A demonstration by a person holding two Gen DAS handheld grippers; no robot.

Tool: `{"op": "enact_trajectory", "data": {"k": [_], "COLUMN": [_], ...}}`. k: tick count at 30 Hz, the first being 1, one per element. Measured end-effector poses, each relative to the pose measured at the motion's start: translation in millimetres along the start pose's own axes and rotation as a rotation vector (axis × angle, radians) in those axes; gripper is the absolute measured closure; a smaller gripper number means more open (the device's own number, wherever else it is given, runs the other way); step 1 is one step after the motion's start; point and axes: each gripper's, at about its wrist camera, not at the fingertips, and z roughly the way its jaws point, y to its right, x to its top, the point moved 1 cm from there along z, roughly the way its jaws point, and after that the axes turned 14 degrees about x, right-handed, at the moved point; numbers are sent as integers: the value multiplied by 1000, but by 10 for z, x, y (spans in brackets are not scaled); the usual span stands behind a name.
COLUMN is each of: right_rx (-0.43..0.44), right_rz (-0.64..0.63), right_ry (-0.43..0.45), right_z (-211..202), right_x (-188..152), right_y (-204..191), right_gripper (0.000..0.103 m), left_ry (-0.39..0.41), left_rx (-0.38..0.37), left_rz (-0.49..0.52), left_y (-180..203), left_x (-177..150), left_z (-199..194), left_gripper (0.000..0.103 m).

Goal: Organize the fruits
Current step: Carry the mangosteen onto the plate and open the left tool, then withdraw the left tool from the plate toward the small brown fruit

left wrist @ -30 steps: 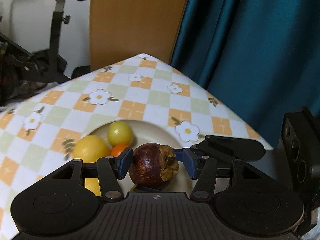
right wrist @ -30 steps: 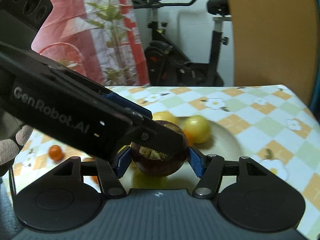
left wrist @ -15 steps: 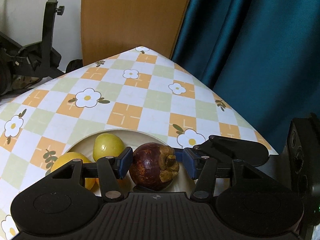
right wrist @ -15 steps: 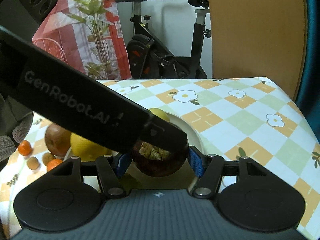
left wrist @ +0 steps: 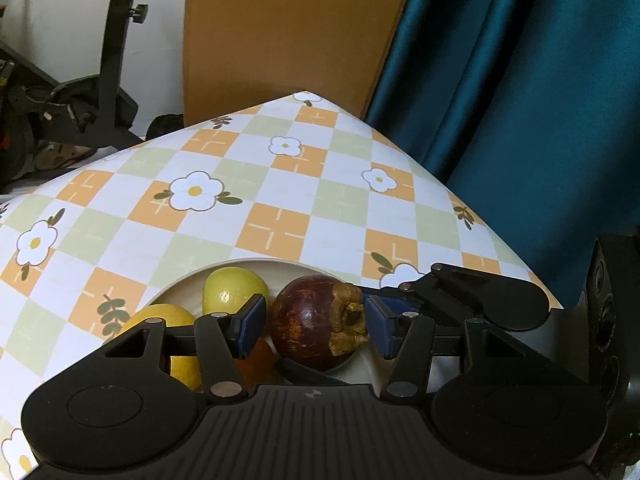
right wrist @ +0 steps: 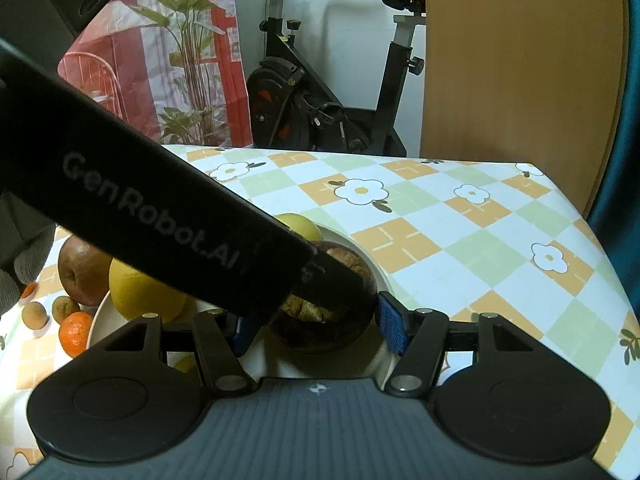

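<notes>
Both grippers have sunk toward the plate (left wrist: 280,264) since a second ago, and the mangosteen (left wrist: 316,322) now sits low over its white rim, with more of the checked, flowered tablecloth (left wrist: 280,184) filling the views. On the plate lie a green-yellow apple (left wrist: 234,290), a large yellow citrus (right wrist: 140,292) and a small orange fruit (left wrist: 256,362) close under the mangosteen. From its own camera, the left gripper (left wrist: 316,324) reaches steeply down and brackets the mangosteen with its blue pads; a thin gap shows at each side, so whether it presses cannot be told. By contrast, the right gripper (right wrist: 316,326) comes in flatter from the side, its right pad touching the fruit's flank; its left pad is hidden behind the black body of the left gripper, which crosses the right wrist view diagonally and covers much of the plate, so its grip cannot be told either. Beside the plate rest a red apple (right wrist: 82,274), a tangerine (right wrist: 76,334) and two small brown longans (right wrist: 34,314). Beyond stand an exercise bike (right wrist: 320,92), a wooden panel (left wrist: 292,32) and a teal curtain (left wrist: 520,100).
</notes>
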Motion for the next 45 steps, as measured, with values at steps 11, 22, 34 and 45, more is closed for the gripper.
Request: {"op": "enact_trajectory", "data": {"k": [11, 22, 34, 45], "right_rx": [-17, -51, -22, 30], "right_rz": [56, 78, 75, 78], "right_ry": [-18, 21, 58, 79], "right_z": [-3, -237, -316, -246], "right_x": [66, 172, 264, 284], "right_y": [1, -164, -588, -1086], "right_gripper": [38, 36, 36, 36], "left_ry": [31, 60, 101, 185], "left_rx": [19, 51, 197, 286], "left_rz": [-40, -93, -134, -147], "left_y": [-83, -284, -716, -991], "left_x": [-20, -162, -447, -792], "left_z": [-161, -430, -878, -1349], "left_gripper": [46, 46, 46, 46]}}
